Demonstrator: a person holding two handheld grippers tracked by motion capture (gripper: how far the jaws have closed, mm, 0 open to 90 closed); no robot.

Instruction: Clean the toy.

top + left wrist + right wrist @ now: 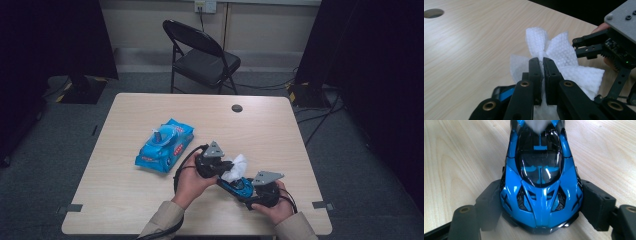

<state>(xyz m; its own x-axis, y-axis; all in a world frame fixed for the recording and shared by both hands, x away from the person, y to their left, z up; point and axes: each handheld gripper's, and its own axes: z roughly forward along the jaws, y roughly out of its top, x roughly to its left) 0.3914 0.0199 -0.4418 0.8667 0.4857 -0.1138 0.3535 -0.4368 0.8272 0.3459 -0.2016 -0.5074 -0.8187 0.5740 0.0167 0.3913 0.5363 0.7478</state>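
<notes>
Fingers: L gripper (542, 62) clamps white textured wipe (564, 52), R gripper (541, 207) clamps glossy blue toy car (540, 170); wiping apparently underway, completion indeterminable.

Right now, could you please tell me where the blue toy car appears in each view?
High view: blue toy car low centre-right, between the two hands.
Left gripper view: a blue sliver at the bottom, under the white wipe.
Right gripper view: centre, between the tongs.
Shared landmark: the wipe.
</notes>
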